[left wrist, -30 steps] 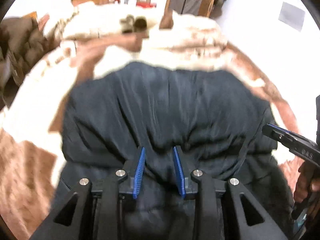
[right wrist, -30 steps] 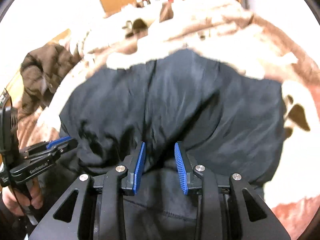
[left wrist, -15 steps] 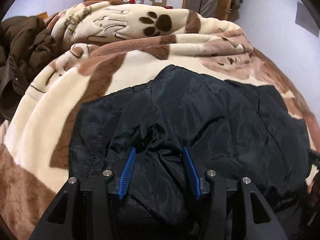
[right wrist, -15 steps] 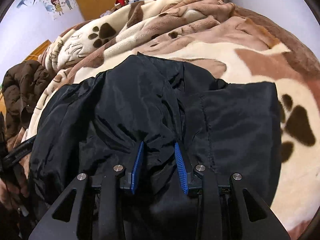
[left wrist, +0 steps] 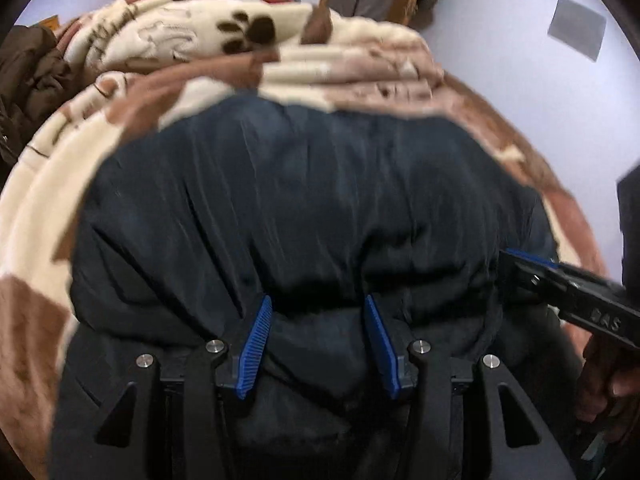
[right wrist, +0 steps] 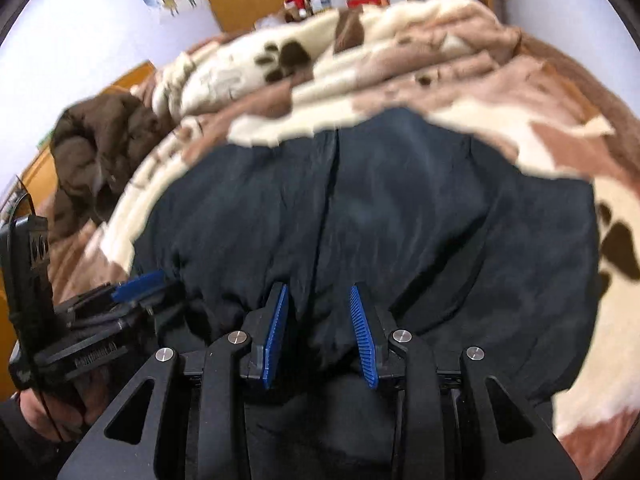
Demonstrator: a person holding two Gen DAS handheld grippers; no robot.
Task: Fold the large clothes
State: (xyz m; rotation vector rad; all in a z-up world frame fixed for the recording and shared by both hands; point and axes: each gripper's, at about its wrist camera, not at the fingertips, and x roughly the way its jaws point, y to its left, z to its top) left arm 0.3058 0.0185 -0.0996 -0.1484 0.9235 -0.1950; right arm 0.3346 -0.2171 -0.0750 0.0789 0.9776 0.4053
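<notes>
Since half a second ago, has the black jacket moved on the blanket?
Yes. In the left wrist view the black jacket now bunches between the left gripper fingers, its far edge rounder and nearer the paw print on the folded blanket.

A large dark navy jacket (left wrist: 304,208) of smooth, slightly shiny fabric lies bunched on the paw-print blanket (left wrist: 200,36), its near edge gathered into rumpled folds, a lengthwise seam (right wrist: 330,200) running down its middle.
</notes>
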